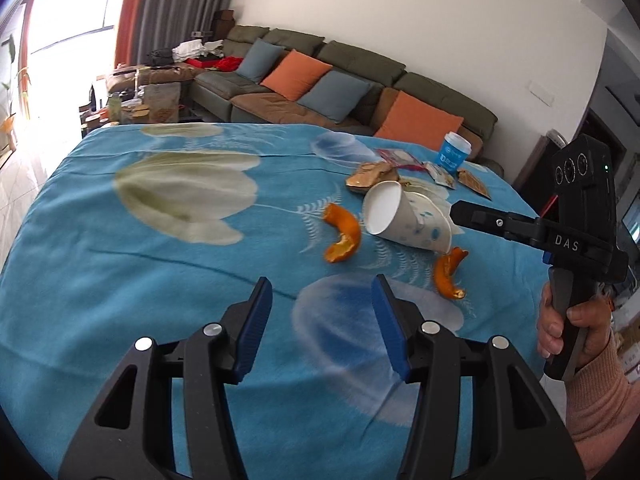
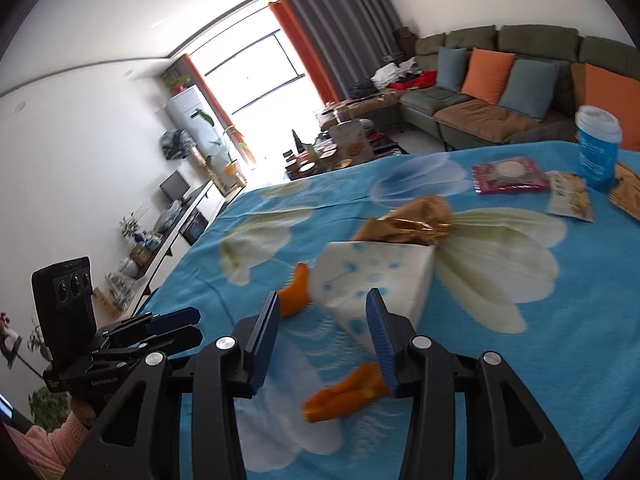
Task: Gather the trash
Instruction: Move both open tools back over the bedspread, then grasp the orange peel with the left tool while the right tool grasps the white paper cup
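A white paper cup with blue dots [image 1: 404, 216] lies on its side on the blue flowered cloth [image 1: 160, 260]; it also shows in the right wrist view [image 2: 376, 276]. Two orange peels [image 1: 342, 234] [image 1: 450, 272] lie beside it; they also show in the right wrist view [image 2: 294, 290] [image 2: 346, 394]. A crumpled brown wrapper [image 1: 372, 174] [image 2: 412, 220] lies behind the cup. My left gripper [image 1: 322, 322] is open and empty above the cloth. My right gripper [image 2: 322, 334] is open, just short of the cup's base, with one peel under its right finger.
A blue cup with a white lid [image 1: 454, 152] [image 2: 598, 146] stands at the far right of the table. Snack packets [image 2: 508, 174] [image 2: 570, 196] lie near it. A sofa with orange and blue cushions [image 1: 340, 84] stands behind the table.
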A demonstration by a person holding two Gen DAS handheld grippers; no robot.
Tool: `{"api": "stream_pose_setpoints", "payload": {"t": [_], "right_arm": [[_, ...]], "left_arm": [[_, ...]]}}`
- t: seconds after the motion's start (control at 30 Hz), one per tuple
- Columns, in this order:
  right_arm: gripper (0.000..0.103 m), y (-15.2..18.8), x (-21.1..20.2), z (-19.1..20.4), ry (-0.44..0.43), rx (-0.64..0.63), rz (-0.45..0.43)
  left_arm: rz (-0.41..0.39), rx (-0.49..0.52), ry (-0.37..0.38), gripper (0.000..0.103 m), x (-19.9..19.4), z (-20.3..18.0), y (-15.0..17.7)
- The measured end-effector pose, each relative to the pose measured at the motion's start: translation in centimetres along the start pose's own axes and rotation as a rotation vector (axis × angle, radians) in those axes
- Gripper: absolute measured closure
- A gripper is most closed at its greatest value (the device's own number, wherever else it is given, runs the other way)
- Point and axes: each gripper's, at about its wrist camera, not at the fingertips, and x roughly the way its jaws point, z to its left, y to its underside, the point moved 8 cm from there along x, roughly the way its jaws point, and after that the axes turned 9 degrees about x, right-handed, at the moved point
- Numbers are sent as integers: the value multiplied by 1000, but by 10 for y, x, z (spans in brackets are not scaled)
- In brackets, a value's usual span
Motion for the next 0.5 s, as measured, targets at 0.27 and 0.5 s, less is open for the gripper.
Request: {"api": "stream_pose_setpoints", "payload": {"t": [0.27, 0.5], "right_arm": [[58, -3, 7, -37, -14, 104, 13], [58, 0, 19, -33, -46, 104, 52]], "left_arm": [[54, 40, -14, 53, 32, -16, -11], [113, 55, -28, 59, 53, -19, -15]]}}
